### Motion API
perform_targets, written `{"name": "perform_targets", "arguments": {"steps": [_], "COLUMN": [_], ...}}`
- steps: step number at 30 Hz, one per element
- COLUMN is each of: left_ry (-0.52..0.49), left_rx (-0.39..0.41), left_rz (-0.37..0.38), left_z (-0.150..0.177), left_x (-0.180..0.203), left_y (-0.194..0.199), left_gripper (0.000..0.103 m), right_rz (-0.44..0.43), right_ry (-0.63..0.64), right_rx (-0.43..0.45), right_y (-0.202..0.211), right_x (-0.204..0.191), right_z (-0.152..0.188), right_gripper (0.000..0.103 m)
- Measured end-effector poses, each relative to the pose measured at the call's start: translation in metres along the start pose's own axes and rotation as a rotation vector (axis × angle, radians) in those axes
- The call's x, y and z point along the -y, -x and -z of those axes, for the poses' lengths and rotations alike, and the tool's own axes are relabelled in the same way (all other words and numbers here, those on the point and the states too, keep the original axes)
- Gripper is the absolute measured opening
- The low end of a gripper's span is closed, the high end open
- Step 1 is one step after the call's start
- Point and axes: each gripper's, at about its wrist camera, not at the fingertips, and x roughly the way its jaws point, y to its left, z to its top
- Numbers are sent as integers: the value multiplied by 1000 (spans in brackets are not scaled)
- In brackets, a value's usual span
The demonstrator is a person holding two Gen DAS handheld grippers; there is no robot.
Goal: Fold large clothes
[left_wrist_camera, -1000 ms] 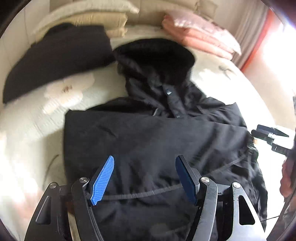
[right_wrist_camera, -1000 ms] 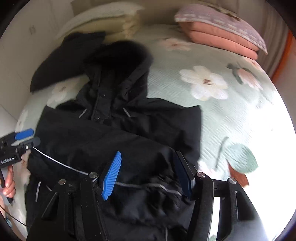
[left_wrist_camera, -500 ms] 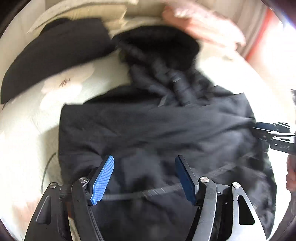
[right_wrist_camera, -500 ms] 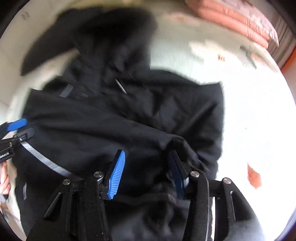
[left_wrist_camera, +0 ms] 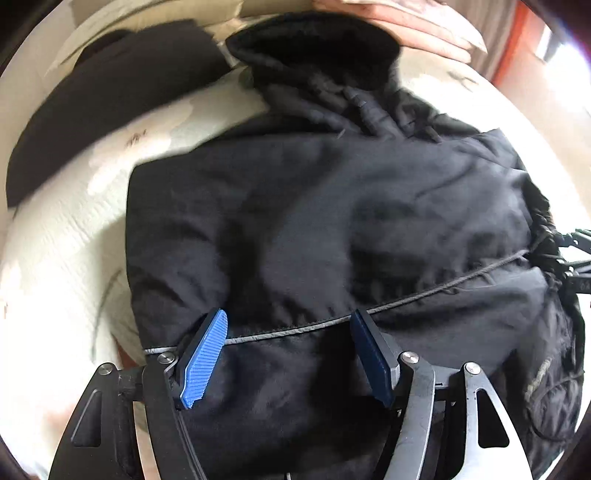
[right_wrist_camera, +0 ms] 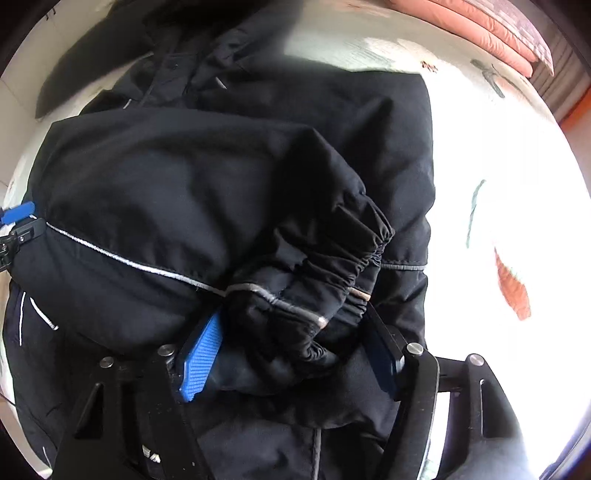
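Left wrist view: the left gripper [left_wrist_camera: 288, 358] is pointing down over the lower part of a black jacket [left_wrist_camera: 332, 206], and its blue pads [left_wrist_camera: 202, 363] are standing wide apart with only flat cloth and a thin grey stripe [left_wrist_camera: 295, 328] lying under them; they are not pinching anything. The jacket is lying spread on a bed cover [left_wrist_camera: 55, 240] with pale flowers. At the right edge of this view the right gripper [left_wrist_camera: 576, 258] is showing against the jacket's side. Farther away the hood [left_wrist_camera: 314, 44] is lying toward the head of the bed, beside another dark garment [left_wrist_camera: 103, 96], and pink pillows [left_wrist_camera: 413, 26] are lying behind it.

In the right wrist view, the right gripper [right_wrist_camera: 291, 350] is opening its jaws. A sleeve cuff [right_wrist_camera: 351, 251] with gathered elastic is bunching between the fingers, but I cannot tell whether the pads are pressing on it. The sleeve is lying folded across the jacket's body. At the left edge the tip of the left gripper [right_wrist_camera: 16, 221] is touching the jacket's side. Beyond the jacket the bed cover [right_wrist_camera: 498, 147] is looking very bright, and the pink pillows [right_wrist_camera: 480, 26] are lying at the far corner.
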Motion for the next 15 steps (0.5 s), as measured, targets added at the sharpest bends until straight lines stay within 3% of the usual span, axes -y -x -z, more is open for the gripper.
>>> {"name": "perform_targets", "arguments": {"steps": [2, 6, 10, 13, 15], "left_ry": [-26, -56, 33, 181, 231], "left_rx": [64, 166, 228, 212, 205], "left_rz": [59, 86, 87, 176, 177], "left_z": [-11, -65, -139, -193, -216], "left_x": [-1, -10, -30, -62, -73], "left_y": [28, 54, 32, -7, -31], "left_gripper": [68, 68, 68, 68, 68], "right_rz": [-42, -22, -12, -72, -74], "right_ry": [8, 40, 25, -22, -36], "right_rx": [31, 193, 304, 345, 356], "right_y": [25, 71, 70, 52, 40], "right_x": [1, -1, -9, -2, -6], "right_z": [-10, -58, -128, -177, -208], "right_gripper": [67, 67, 67, 67, 67]}}
